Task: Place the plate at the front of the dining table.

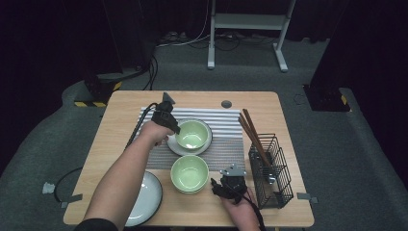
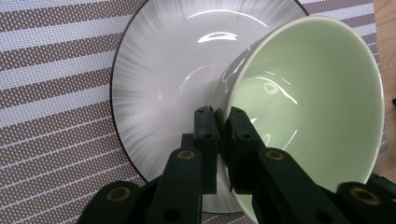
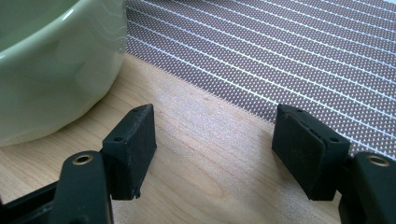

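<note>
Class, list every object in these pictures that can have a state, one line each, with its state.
Left hand-held gripper: shut on far bowl's rim.
Right hand-held gripper: open, holding nothing, over the table.
Far bowl: empty, tilted, on far plate.
Near bowl: empty, upright, on the table.
Far plate: flat on the mat, under far bowl.
Near plate: empty, flat.
Basket: upright, holding chopsticks.
Chopsticks: leaning in basket.

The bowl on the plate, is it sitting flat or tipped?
Tipped. In the left gripper view the bowl leans on the plate, its rim pinched by the left gripper.
</note>
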A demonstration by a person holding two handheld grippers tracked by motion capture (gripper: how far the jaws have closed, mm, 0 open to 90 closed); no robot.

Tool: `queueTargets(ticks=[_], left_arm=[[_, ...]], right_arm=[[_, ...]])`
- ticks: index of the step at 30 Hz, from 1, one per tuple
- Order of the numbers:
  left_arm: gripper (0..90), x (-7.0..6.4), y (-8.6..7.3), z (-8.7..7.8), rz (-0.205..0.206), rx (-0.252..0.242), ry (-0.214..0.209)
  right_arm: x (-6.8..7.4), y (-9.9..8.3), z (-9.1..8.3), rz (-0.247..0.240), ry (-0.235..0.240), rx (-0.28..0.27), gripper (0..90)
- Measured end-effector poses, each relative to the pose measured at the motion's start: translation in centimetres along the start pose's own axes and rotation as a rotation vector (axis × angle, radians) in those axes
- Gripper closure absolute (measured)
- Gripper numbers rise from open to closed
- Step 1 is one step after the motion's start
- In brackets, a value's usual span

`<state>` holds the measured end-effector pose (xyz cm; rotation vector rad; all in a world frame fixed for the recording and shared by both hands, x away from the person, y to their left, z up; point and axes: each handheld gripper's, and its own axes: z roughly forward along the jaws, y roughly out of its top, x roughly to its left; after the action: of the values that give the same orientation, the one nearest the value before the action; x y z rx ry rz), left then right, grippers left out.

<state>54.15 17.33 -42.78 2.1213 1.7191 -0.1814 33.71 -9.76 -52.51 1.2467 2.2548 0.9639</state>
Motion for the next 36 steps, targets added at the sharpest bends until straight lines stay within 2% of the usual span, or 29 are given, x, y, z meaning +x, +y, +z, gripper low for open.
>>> queueTargets(ticks=[9,14,19,29,34,36], left_arm=[[83.8,0.11,0.27,0.52,-0.015,0.008,0.011],[83.9,0.08,0.25,0.67,-0.012,0.007,0.007],[84.0,0.17,0.3,0.87,-0.027,0.002,0.001],[84.2,0.52,0.38,0.85,-0.022,-0.007,0.01],[84.3,0.48,0.35,0.91,-0.037,-0.019,0.013],[84.4,0.49,0.33,0.91,-0.028,-0.017,0.02]], right_arm=[[-0.03,0.03,0.02,-0.004,0.0,0.0,30.1],[-0.02,0.05,0.06,-0.004,-0.001,-0.001,30.3],[-0.02,0.05,0.06,-0.004,-0.001,-0.001,30.3],[-0.02,0.05,0.05,-0.003,-0.001,-0.001,30.2],[-0.02,0.04,0.06,-0.004,-0.002,-0.001,30.3],[-0.02,0.04,0.06,-0.004,-0.002,-0.001,30.3]])
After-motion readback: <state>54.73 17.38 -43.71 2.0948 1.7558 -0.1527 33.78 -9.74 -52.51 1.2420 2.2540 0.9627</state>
